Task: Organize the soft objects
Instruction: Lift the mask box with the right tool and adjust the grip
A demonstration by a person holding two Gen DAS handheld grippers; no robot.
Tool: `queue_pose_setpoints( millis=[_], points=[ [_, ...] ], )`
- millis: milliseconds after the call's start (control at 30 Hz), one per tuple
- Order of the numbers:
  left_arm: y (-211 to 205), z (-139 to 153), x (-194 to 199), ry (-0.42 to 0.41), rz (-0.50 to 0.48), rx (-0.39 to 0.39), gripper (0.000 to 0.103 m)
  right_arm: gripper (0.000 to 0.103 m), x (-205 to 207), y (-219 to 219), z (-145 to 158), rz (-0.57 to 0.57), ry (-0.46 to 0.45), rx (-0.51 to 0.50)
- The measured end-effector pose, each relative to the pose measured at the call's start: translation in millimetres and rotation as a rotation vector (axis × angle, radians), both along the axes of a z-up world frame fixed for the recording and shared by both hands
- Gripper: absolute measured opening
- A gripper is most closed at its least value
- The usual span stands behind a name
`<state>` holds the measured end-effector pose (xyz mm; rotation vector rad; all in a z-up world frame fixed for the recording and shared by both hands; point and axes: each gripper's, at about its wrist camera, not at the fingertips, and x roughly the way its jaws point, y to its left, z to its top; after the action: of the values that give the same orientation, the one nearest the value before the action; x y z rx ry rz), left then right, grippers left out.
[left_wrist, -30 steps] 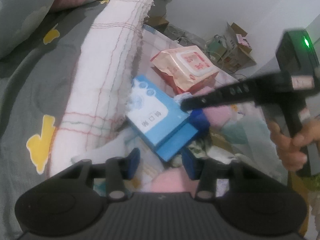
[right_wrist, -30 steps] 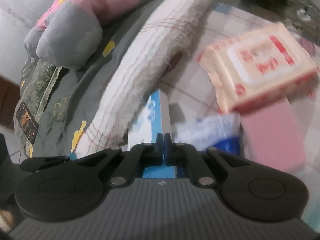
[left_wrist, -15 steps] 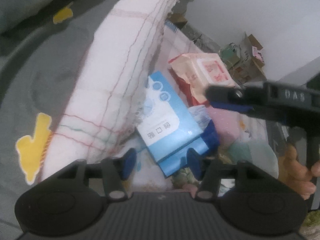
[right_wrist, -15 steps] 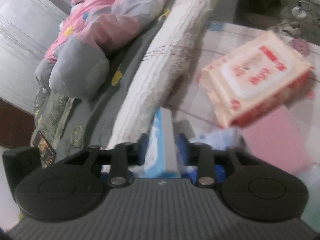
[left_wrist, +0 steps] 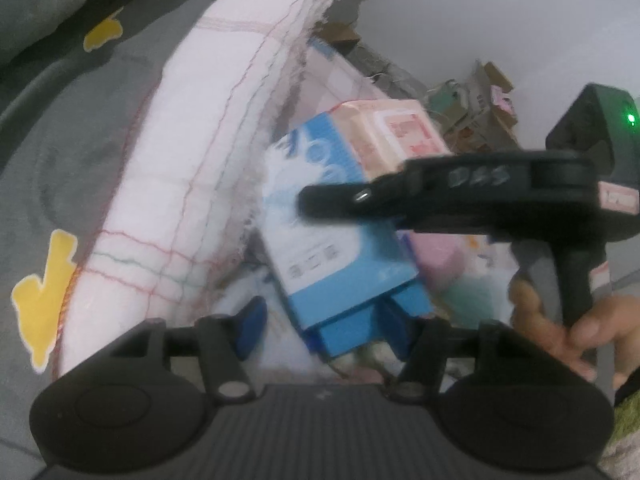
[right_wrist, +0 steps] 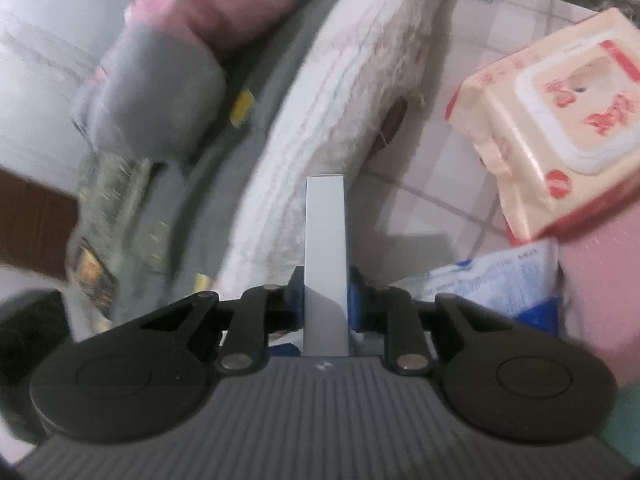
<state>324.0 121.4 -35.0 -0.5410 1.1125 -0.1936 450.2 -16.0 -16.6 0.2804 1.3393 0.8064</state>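
A blue and white box (left_wrist: 332, 236) is lifted on edge beside a rolled white towel (left_wrist: 200, 168). My right gripper (right_wrist: 324, 300) is shut on the box, whose pale narrow edge (right_wrist: 324, 240) stands between the fingers. From the left wrist view the right gripper (left_wrist: 400, 200) reaches across the box from the right. My left gripper (left_wrist: 324, 320) is open and empty just below the box. A peach pack of wet wipes (right_wrist: 560, 128) lies behind, also in the left wrist view (left_wrist: 396, 136).
A grey quilt with yellow shapes (left_wrist: 80, 120) lies left of the towel. A pink and grey bundle (right_wrist: 180, 48) sits beyond it. A pink pack (right_wrist: 600, 280), a blue and white pouch (right_wrist: 500, 280) and a checked sheet (right_wrist: 432, 200) lie right. Cardboard boxes (left_wrist: 480, 100) stand against the wall.
My right gripper opened, closed around the blue and white box and lifted it upright. The left gripper stayed open and shifted slightly.
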Motion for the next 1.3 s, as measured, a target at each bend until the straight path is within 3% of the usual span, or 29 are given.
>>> queue_pose_setpoints(
  millis=[233, 333, 433, 567, 733, 900, 1033, 1200, 1300],
  points=[
    [-5, 42, -58, -0.126, -0.099, -0.029, 0.071, 0.019, -32, -63, 48, -0.119, -0.002, 0.164],
    [-9, 45, -83, -0.145, -0.132, -0.037, 0.072, 0.019, -64, -78, 39, -0.126, 0.052, 0.197],
    [-19, 34, -97, -0.122, -0.154, -0.019, 0.07, 0.021, -90, -82, 16, -0.133, 0.072, 0.144],
    [-28, 11, -102, -0.065, -0.142, -0.007, 0.056, 0.033, -105, -85, 5, -0.173, 0.049, 0.108],
    [-31, 11, -101, -0.093, -0.141, -0.013, 0.055, 0.035, -117, -87, 21, -0.167, -0.03, 0.031],
    [-36, 12, -94, -0.101, -0.162, -0.033, 0.057, 0.036, -122, -99, 20, -0.19, -0.022, 0.021],
    [-43, 10, -84, -0.126, -0.177, -0.02, 0.057, 0.032, -117, -108, 11, -0.233, 0.021, 0.067],
    [-40, 11, -81, -0.114, -0.167, -0.134, 0.056, 0.02, -116, -109, 6, -0.256, 0.079, 0.16],
    [-46, 17, -87, -0.119, -0.168, -0.115, 0.056, 0.019, -124, -103, 16, -0.234, 0.04, 0.153]
  ],
)
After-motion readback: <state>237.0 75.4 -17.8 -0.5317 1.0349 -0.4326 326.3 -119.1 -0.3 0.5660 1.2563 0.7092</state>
